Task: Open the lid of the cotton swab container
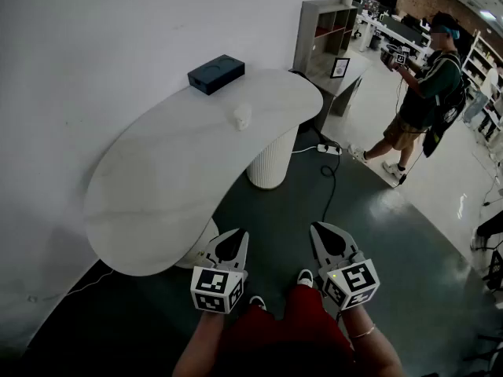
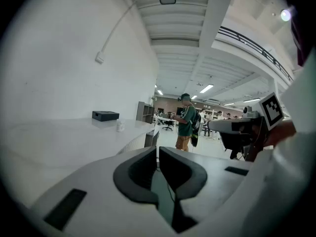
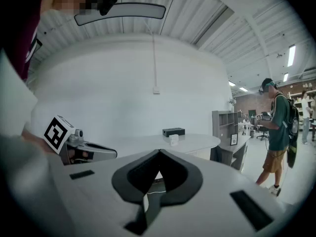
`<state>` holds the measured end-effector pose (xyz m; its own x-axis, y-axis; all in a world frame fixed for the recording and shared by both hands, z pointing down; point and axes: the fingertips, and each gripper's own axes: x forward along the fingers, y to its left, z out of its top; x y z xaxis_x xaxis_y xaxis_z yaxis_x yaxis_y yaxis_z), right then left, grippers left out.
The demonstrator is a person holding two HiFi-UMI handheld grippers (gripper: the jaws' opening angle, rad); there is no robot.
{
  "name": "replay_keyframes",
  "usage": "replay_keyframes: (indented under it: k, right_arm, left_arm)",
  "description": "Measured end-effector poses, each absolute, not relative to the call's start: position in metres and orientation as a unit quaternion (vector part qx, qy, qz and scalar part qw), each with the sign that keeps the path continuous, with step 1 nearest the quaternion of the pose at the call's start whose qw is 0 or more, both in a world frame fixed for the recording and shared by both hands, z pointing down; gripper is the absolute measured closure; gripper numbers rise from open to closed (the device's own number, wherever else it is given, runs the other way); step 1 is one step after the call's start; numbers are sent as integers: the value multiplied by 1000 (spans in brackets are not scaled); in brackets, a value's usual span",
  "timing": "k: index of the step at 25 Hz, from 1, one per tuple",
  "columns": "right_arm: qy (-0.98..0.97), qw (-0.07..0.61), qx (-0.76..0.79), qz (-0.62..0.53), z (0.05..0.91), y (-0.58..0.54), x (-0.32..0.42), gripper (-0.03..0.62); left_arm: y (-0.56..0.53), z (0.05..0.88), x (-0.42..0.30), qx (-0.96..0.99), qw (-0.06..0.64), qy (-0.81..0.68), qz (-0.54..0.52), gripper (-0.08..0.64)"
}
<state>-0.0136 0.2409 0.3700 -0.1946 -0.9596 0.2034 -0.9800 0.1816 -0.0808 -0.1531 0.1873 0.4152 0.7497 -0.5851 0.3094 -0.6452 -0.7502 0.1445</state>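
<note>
The cotton swab container (image 1: 242,116) is a small white tub standing on the white curved table (image 1: 157,179), towards its far end. It also shows as a small white shape in the left gripper view (image 2: 120,126) and in the right gripper view (image 3: 173,139). Both grippers hang low in front of me, off the table's near end and far from the container. My left gripper (image 1: 232,243) (image 2: 157,149) is shut with nothing in it. My right gripper (image 1: 328,236) (image 3: 159,153) is also shut and empty.
A dark box (image 1: 215,74) lies at the table's far end by the wall. A grey shelf unit (image 1: 326,34) stands beyond the table. A cable and power strip (image 1: 328,149) lie on the floor. A person (image 1: 424,93) with grippers stands at the back right.
</note>
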Motion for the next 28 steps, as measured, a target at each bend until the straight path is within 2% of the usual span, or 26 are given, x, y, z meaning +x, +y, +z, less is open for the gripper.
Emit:
replay_keyframes:
  k: [13, 28]
  right_arm:
    - [-800, 32, 590, 106, 376, 177, 68, 577]
    - [-855, 52, 506, 101, 381, 119, 134, 575]
  left_arm:
    - [143, 417, -78, 904, 126, -387, 129, 522]
    - [102, 401, -8, 864, 120, -474, 120, 522]
